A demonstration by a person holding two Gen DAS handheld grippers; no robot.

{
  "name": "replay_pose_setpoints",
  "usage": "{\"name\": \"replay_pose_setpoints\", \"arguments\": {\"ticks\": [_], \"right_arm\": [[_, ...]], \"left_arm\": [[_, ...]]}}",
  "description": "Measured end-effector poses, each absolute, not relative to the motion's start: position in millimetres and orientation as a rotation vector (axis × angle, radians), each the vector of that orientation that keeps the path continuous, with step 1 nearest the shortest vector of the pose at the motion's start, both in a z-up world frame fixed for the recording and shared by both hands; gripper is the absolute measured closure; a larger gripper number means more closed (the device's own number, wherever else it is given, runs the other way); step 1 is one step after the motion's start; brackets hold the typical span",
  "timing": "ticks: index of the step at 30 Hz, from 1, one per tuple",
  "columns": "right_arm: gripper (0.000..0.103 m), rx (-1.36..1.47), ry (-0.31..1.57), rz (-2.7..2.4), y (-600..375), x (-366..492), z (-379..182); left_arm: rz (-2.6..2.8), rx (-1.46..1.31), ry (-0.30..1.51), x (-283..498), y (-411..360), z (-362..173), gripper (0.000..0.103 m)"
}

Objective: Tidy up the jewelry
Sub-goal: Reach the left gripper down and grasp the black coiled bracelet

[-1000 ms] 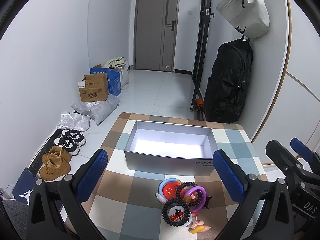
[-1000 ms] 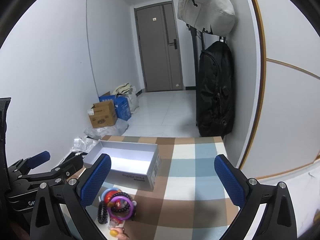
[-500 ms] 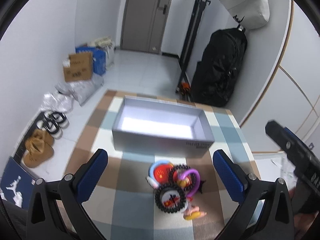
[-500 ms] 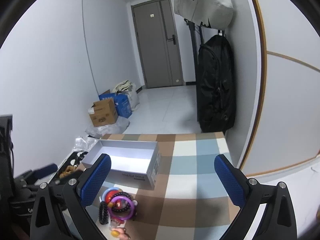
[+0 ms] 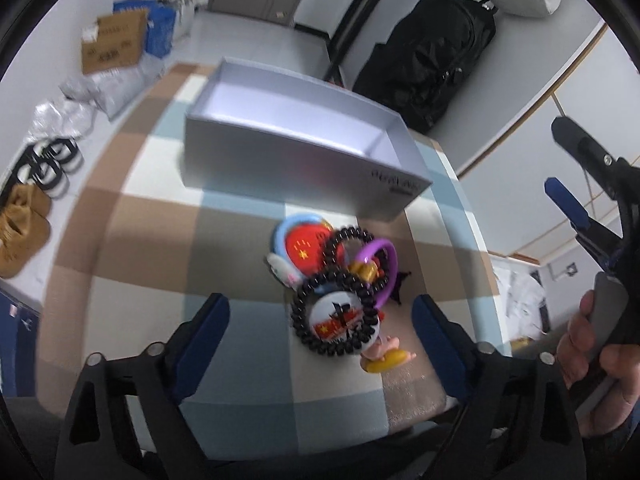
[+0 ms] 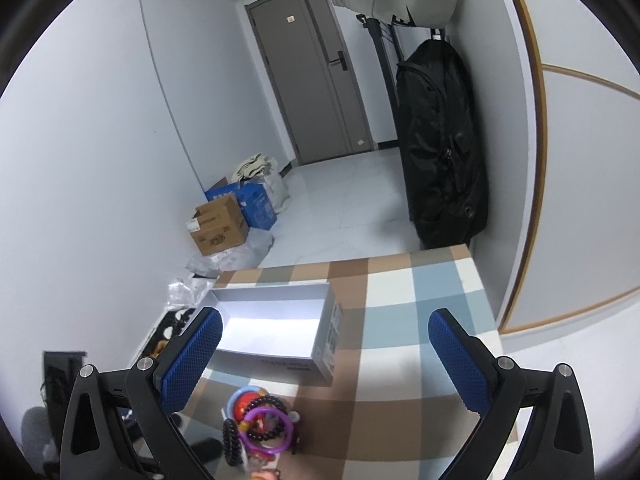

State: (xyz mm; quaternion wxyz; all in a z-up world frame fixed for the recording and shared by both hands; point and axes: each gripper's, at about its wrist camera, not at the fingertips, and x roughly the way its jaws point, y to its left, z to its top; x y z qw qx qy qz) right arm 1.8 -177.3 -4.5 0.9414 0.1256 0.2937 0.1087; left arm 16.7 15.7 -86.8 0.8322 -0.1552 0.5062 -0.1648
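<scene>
Jewelry pile (image 5: 336,280) heaped on checked tablecloth (image 5: 132,216), just before empty grey box (image 5: 296,120). Light, tangled, slippery; best taken by black spiral ring (image 5: 336,316). Left gripper (image 5: 320,344) spread, just been closing, nothing between. Right gripper (image 6: 324,364) spread, empty.

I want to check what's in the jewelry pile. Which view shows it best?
The left wrist view: the jewelry pile sits central, its bracelets and badges distinguishable. The right wrist view catches it small, at the bottom edge.

Left claw (image 5: 320,338) hangs wide over jewelry pile (image 5: 338,280); ahead, grey box (image 5: 304,148) wall blocks, open top. Checkered surface (image 6: 420,312) bare ahead of right claw (image 6: 326,354).
</scene>
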Motion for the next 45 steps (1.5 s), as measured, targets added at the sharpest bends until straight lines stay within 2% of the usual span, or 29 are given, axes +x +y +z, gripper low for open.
{"name": "replay_pose_setpoints", "arguments": {"ticks": [3,6,7,10,17,27,36,41,45], "right_arm": [[0.0,0.264,0.607,0.224,-178,4,-6],[0.0,0.287,0.626,0.232,-179,7,-8],[0.0,0.296,0.632,0.238,-180,7,-8],[0.0,0.311,0.636,0.249,-181,7,-8],[0.0,0.323,0.641,0.252,-184,7,-9],[0.0,0.309,0.654,0.261,-179,4,-11],[0.0,0.285,0.8,0.379,-161,1,-34],[0.011,0.292,0.891,0.471,-143,-4,-50],[0.026,0.311,0.995,0.536,-127,-9,-72]], "left_arm": [[-0.381,-0.359,1.106,20,13,-93,0.024],[-0.412,-0.383,1.141,22,13,-98,0.04],[-0.41,-0.381,1.136,22,14,-97,0.041],[-0.436,-0.399,1.155,25,16,-98,0.058],[-0.429,-0.477,1.162,24,30,-99,0.062],[-0.421,-0.543,1.134,22,40,-96,0.062],[-0.399,-0.605,1.017,17,62,-67,0.062],[-0.359,-0.629,0.964,12,74,-57,0.062],[-0.345,-0.622,0.947,13,76,-55,0.062]]}}
